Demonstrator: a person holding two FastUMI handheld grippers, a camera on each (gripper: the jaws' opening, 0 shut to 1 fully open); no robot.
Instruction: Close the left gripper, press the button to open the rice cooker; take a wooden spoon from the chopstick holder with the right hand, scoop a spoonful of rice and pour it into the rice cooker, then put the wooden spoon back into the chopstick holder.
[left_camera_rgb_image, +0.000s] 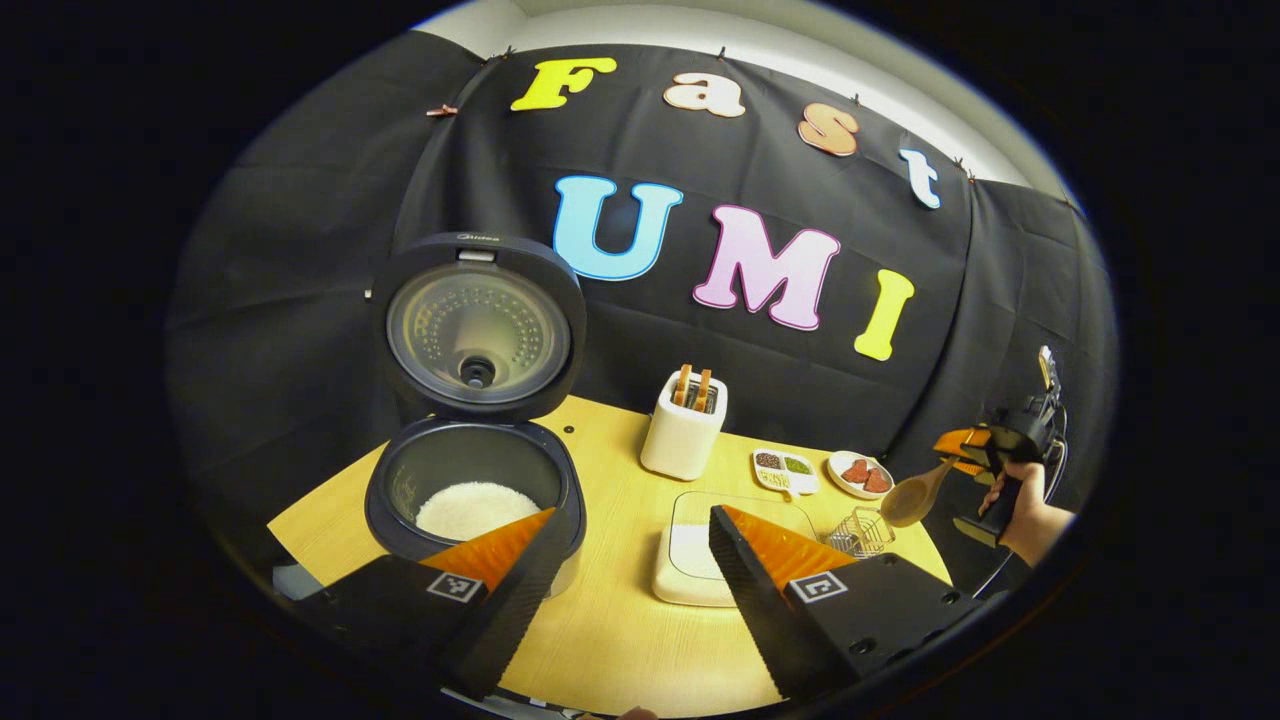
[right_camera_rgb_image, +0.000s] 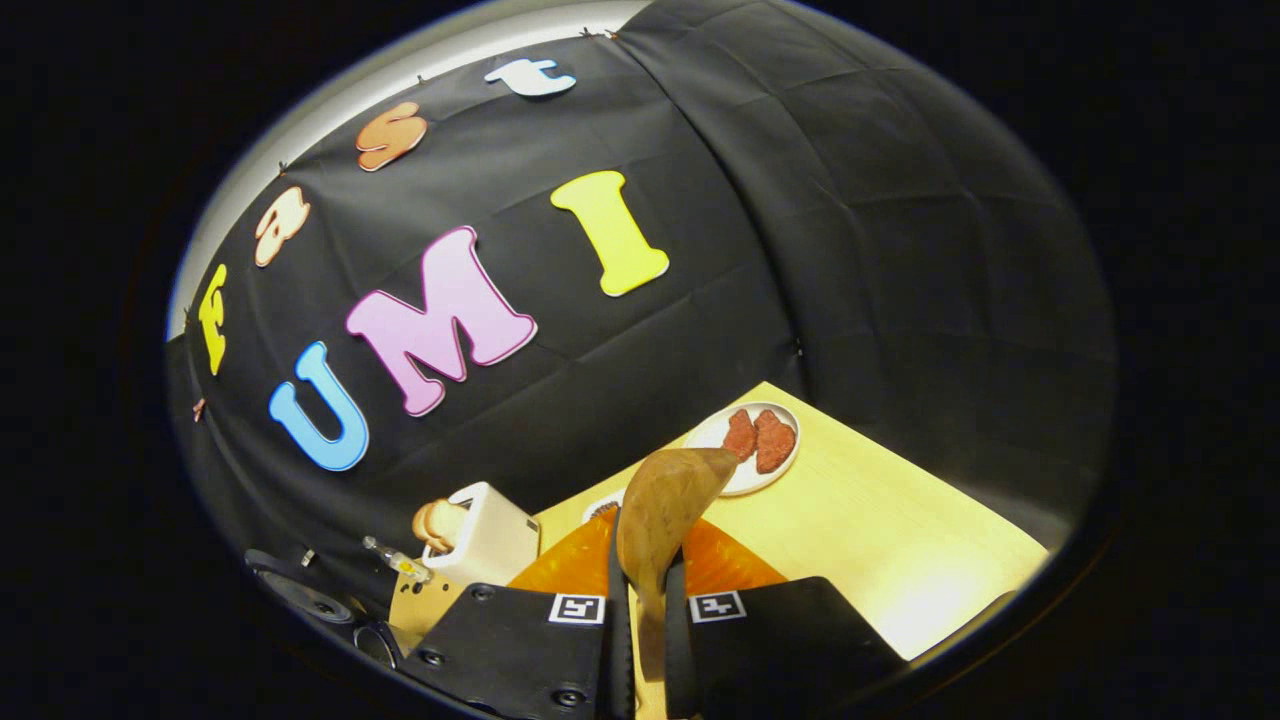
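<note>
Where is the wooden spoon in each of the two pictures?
Left gripper view: the wooden spoon is at the far right, held out over the table edge by the other tool, bowl end near the wire basket.
Right gripper view: the spoon stands at bottom centre, its handle clamped between this tool's two fingers.
Shared landmark: the white toaster.

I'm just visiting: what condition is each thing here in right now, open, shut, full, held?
rice cooker: lid up, white rice inside
wooden spoon: held by the right gripper, fingers shut on its handle
left gripper: fingers open, holding nothing
toaster: bread standing in its slots
rice tray: holds white rice
chopstick holder: wire basket, looks empty
</note>
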